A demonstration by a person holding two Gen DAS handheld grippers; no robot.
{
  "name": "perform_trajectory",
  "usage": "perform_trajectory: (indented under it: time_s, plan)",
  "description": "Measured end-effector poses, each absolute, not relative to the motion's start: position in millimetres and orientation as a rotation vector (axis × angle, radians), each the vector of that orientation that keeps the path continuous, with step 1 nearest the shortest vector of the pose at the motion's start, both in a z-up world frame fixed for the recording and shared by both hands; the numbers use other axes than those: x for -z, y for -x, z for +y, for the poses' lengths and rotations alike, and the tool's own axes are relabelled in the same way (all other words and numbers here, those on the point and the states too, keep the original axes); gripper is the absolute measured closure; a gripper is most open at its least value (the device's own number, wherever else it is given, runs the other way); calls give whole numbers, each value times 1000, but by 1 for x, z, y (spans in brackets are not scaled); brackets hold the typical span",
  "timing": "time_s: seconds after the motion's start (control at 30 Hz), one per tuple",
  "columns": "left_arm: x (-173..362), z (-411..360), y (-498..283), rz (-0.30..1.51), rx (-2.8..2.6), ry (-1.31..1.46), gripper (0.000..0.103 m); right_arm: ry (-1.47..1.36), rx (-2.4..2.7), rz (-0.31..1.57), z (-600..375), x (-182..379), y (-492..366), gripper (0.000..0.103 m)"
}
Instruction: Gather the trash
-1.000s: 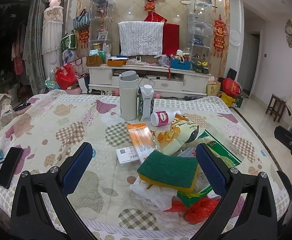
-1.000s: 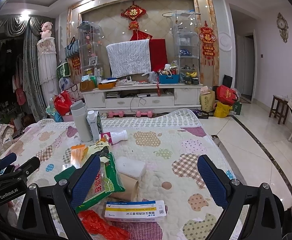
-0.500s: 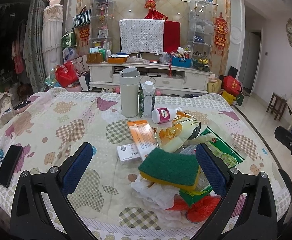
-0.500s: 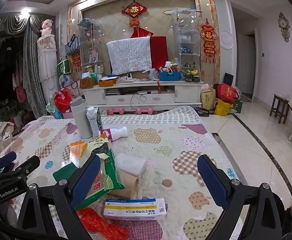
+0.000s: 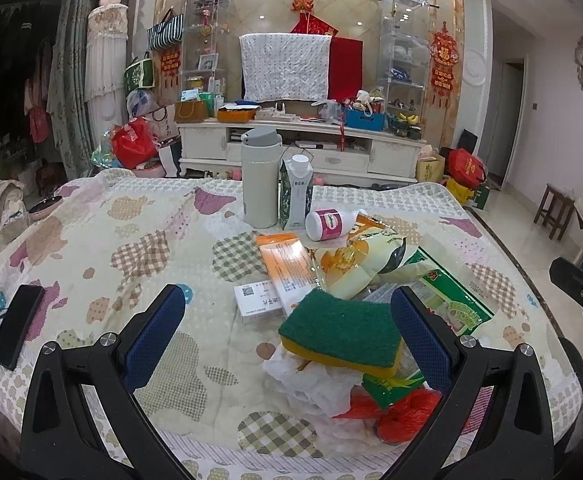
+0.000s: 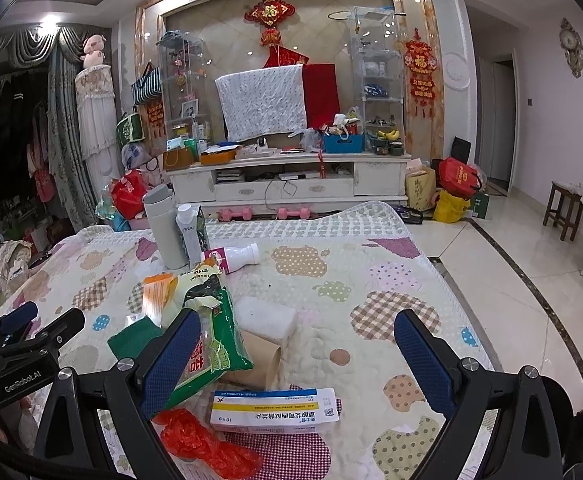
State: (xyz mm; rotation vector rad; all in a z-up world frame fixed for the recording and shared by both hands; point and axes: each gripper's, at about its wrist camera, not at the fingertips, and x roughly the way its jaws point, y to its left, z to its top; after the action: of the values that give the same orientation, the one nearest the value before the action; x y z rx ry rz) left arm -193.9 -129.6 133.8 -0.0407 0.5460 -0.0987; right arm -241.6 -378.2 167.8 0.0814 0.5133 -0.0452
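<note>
A heap of trash lies on the quilted table point(image 5: 91, 248). In the left wrist view I see a green and yellow sponge point(image 5: 341, 330), white crumpled plastic point(image 5: 311, 392), a red plastic bag point(image 5: 403, 416), an orange packet point(image 5: 287, 266), a small white box point(image 5: 257, 300), a yellow snack bag point(image 5: 367, 260) and a green packet point(image 5: 451, 300). My left gripper point(image 5: 287, 332) is open and empty, hovering over the sponge. In the right wrist view my right gripper point(image 6: 297, 356) is open and empty above a cardboard tube point(image 6: 257, 364), a medicine box point(image 6: 275, 410) and the red bag point(image 6: 207, 440).
A grey flask point(image 5: 259, 180), a milk carton point(image 5: 295, 196) and a toppled pink-labelled bottle point(image 5: 331, 222) stand at the back of the heap. A black phone point(image 5: 17, 330) lies at the left edge. A white block point(image 6: 265, 316) lies mid-table. Tiled floor and a stool point(image 6: 565, 208) are right.
Both grippers have drifted slightly; the heap sits a little lower and closer in both views. Nothing was picked up or moved.
</note>
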Motion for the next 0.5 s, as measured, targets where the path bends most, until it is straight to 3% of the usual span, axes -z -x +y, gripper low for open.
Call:
perform_trajectory:
  time_s: [0.5]
  plan:
    - [-125, -123, 186, 585, 84, 47, 1, -52, 21, 575, -374, -159, 234, 7]
